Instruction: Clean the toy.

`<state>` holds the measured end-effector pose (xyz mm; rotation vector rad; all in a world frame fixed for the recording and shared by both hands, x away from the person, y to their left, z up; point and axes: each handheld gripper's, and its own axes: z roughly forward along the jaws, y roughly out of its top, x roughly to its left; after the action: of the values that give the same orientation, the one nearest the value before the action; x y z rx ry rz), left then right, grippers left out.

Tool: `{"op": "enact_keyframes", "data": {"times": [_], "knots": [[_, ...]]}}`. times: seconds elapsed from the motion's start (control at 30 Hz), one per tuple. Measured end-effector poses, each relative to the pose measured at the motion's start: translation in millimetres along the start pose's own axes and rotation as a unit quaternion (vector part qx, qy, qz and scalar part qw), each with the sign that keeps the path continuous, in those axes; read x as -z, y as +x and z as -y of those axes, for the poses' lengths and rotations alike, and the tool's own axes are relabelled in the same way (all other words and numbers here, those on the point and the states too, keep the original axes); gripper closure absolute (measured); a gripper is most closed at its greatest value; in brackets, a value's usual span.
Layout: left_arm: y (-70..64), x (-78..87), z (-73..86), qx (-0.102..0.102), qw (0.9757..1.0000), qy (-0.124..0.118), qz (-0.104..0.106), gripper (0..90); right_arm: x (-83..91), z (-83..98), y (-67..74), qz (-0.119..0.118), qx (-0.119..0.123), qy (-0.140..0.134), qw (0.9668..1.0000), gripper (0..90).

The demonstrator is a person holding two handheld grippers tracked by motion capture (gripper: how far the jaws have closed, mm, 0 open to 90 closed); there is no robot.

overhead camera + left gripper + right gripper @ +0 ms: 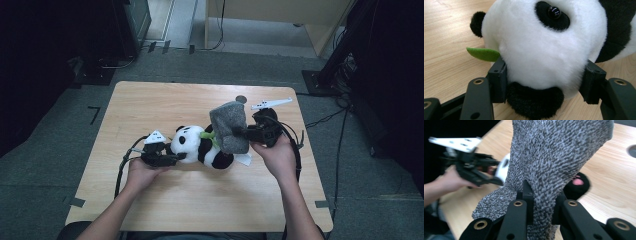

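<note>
Wooden table (pixel 165 102) on grey carpet (pixel 60 130)

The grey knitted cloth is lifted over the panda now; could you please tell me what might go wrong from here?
1. The right gripper pinches only a fold of the grey knitted cloth, so the fabric could slip free.
2. The left gripper squeezes the toy panda by its soft head; the plush may squirm out if the cloth drags on it.
3. The hanging cloth could catch on the green leaf and pull the panda across the table.
</note>
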<state>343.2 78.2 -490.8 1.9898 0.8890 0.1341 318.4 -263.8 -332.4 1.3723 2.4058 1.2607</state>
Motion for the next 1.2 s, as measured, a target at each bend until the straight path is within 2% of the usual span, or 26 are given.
{"op": "enact_keyframes", "data": {"times": [0.03,0.17,0.2,0.23,0.3,0.4,0.47,0.67,0.8,0.87,0.97,1.2], "knots": [[0.0,0.0,0.0,0.000,1.0000,0.000,0.000,36.8,0.0,0.0,0.0,0.000,0.000,0.000,1.0000,80.9],[0.1,-0.1,0.2,0.000,1.0000,0.000,0.000,36.7,0.0,3.8,12.6,-0.031,0.006,-0.008,0.9995,80.8],[0.0,-0.1,0.2,0.000,1.0000,0.000,0.000,36.7,-8.5,9.3,17.9,-0.044,0.013,0.006,0.9989,80.8],[-0.2,0.0,0.2,-0.001,1.0000,0.001,-0.001,36.7,-8.5,9.3,17.9,-0.044,0.013,0.006,0.9989,80.8],[-0.2,0.1,0.2,-0.002,1.0000,0.002,-0.001,36.8,-20.1,16.8,19.6,-0.047,0.016,0.025,0.9985,80.8],[-1.4,-0.1,0.5,-0.004,1.0000,0.006,-0.003,36.8,-34.9,29.0,13.4,-0.039,0.008,0.043,0.9982,80.6],[-2.6,-0.1,0.7,-0.007,0.9999,0.008,-0.004,36.9,-38.8,36.7,7.9,-0.037,0.002,0.041,0.9985,80.6],[-2.9,-0.1,1.9,-0.009,0.9999,0.005,-0.005,36.8,-32.4,52.3,-5.7,-0.028,-0.009,0.022,0.9993,80.5],[-1.9,-0.1,1.1,-0.007,0.9999,0.007,-0.004,36.9,-29.4,60.4,-16.2,-0.011,-0.014,0.028,0.9995,80.5],[-1.8,-0.3,1.0,-0.007,0.9999,0.007,-0.004,36.8,-29.5,65.5,-20.8,-0.011,-0.022,0.026,0.9994,80.5],[-1.6,-0.3,0.8,-0.008,0.9999,0.008,-0.004,36.8,-30.5,70.1,-24.1,-0.019,-0.026,0.023,0.9992,80.5],[-1.4,0.0,0.6,-0.005,0.9999,0.008,-0.004,36.8,-27.3,74.4,-29.6,0.000,-0.035,0.027,0.9990,80.5]]}}
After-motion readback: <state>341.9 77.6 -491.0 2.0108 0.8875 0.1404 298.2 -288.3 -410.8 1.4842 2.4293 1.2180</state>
